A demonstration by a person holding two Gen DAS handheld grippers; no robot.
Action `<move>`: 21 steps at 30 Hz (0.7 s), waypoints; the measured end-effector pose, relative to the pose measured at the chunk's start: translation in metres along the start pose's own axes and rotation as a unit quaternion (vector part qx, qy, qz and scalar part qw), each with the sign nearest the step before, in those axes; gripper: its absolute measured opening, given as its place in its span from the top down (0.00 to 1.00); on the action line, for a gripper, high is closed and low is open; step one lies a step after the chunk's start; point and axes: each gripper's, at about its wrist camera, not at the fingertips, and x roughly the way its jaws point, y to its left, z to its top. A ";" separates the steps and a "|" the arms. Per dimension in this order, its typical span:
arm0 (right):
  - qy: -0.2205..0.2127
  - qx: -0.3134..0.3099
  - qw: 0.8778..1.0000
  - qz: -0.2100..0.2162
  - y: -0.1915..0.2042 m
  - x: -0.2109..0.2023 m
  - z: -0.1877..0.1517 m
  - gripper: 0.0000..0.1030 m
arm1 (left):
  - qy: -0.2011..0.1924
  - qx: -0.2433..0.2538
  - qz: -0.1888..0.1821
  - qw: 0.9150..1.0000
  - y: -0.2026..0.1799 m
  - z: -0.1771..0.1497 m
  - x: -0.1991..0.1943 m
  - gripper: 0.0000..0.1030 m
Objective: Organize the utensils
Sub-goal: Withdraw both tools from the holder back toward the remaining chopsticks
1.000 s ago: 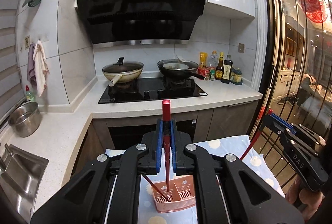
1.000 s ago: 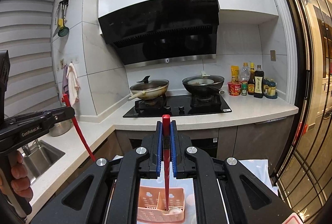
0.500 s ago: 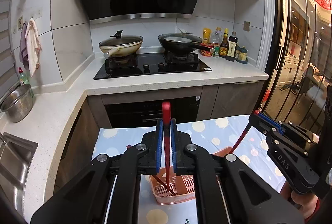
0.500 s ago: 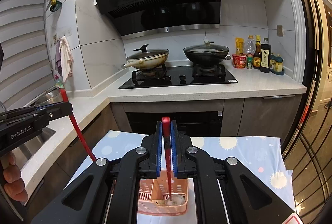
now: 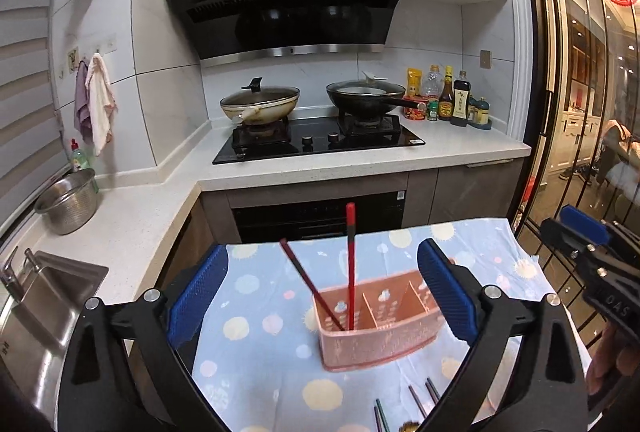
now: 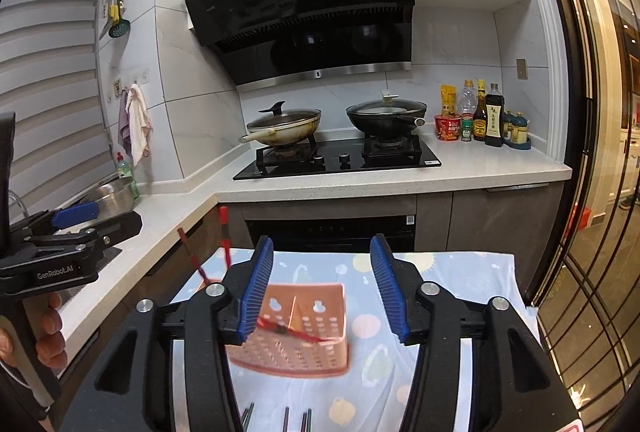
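Standing in the pink caddy (image 5: 376, 328) on the dotted cloth (image 5: 260, 296), two red chopsticks (image 5: 351, 268) occupy its left compartment; half a second ago each gripper clamped one, so both look released and this pair seems stowed; left gripper (image 5: 320, 296) has fingers spread wide, holding nothing, flanking the caddy without touching; right gripper (image 6: 320, 288) is likewise wide apart and empty above it; more utensils (image 5: 420, 402) lie on the cloth nearby, probably next.

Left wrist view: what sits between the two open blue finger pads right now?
In the left wrist view, the pink utensil caddy on the dotted tablecloth lies between the left gripper pads, with two red chopsticks standing in its left compartment. Nothing is gripped.
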 end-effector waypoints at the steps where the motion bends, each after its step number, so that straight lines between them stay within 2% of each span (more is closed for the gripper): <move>1: 0.001 0.003 1.000 0.001 -0.001 -0.009 -0.004 0.51 | 0.002 0.001 0.000 1.000 0.000 -0.005 -0.006 0.11; 6: 0.010 0.006 1.000 -0.002 -0.005 -0.052 -0.037 0.49 | 0.019 0.002 0.001 1.000 0.001 -0.042 -0.032 0.08; 13: 0.055 -0.014 0.998 -0.030 -0.002 -0.098 -0.112 0.49 | 0.070 0.014 0.017 0.997 -0.011 -0.118 -0.054 0.07; 21: 0.118 -0.002 0.992 -0.040 0.001 -0.123 -0.197 0.49 | 0.162 -0.015 -0.020 0.986 -0.023 -0.208 -0.058 0.07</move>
